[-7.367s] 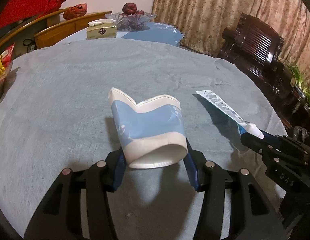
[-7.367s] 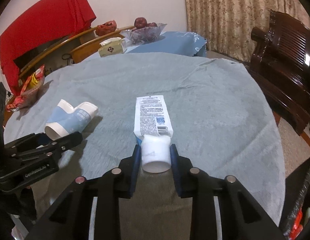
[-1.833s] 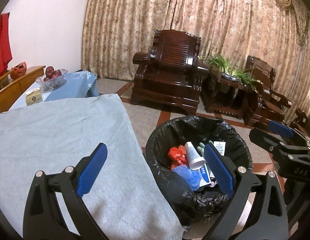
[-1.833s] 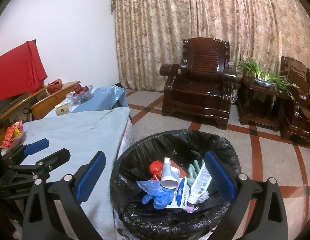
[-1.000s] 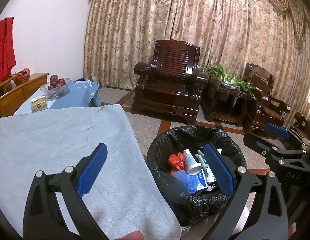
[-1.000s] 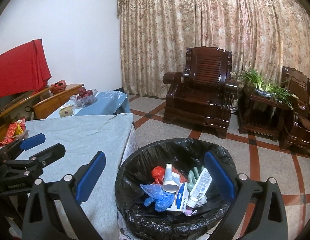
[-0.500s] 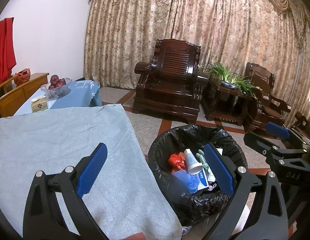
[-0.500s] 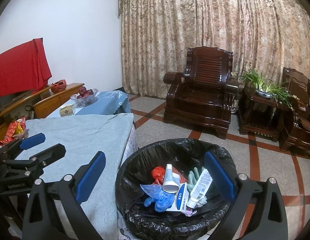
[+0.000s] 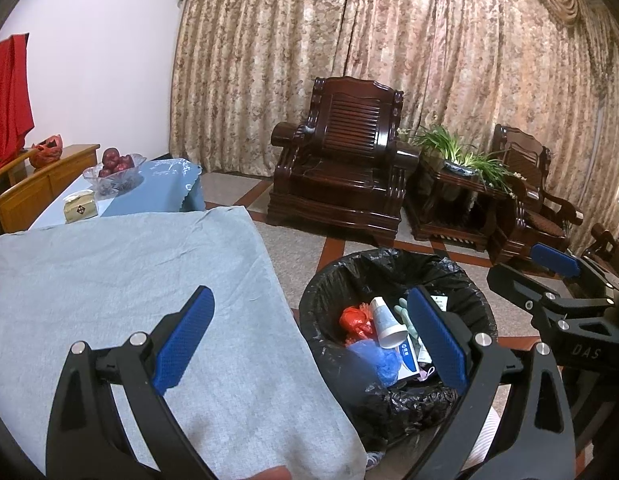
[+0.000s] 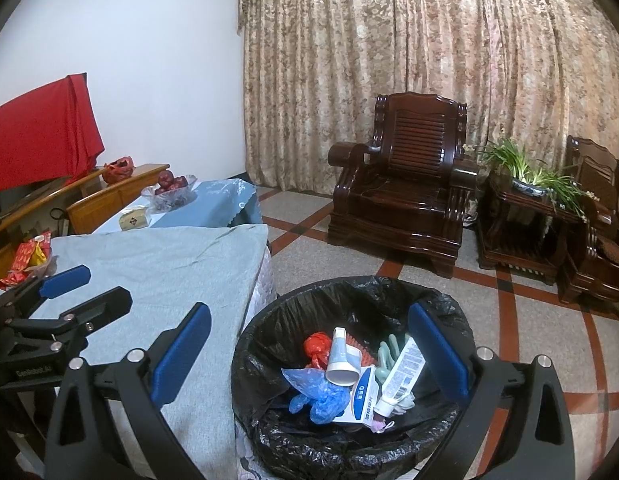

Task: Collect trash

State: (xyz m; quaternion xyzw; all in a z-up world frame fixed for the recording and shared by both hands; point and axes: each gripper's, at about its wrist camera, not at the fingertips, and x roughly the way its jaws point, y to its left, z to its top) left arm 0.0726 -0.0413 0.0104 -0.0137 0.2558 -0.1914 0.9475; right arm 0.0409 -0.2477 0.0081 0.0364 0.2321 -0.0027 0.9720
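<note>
A black-lined trash bin (image 10: 269, 320) (image 9: 461, 276) stands on the floor beside the table. Inside lie the blue and white paper cup (image 10: 341, 358) (image 9: 385, 322), the white tube (image 10: 401, 376), a red wad (image 10: 317, 348), a blue bag (image 10: 317, 394) and a blue and white box (image 10: 363, 398). My right gripper (image 10: 309, 352) hangs open above the bin with nothing between its fingers. My left gripper (image 9: 309, 338) is open and empty too, straddling the table edge and the bin. Each gripper shows in the other's view: the left (image 10: 65, 292), the right (image 9: 549, 276).
The table wears a grey cloth (image 9: 109, 280) (image 10: 157, 264). Snack packets (image 10: 27, 256) sit at its far left edge. Behind it are a blue-covered table with a fruit bowl (image 9: 115, 166) and a tissue box (image 9: 80, 208). Dark wooden armchairs (image 10: 405, 196) and a plant (image 10: 537, 176) stand before the curtains.
Over the last second almost nothing has moved; both grippers hover open over the bin. Several seconds ago the left held the cup and the right held the tube on the table; both now lie in the bin.
</note>
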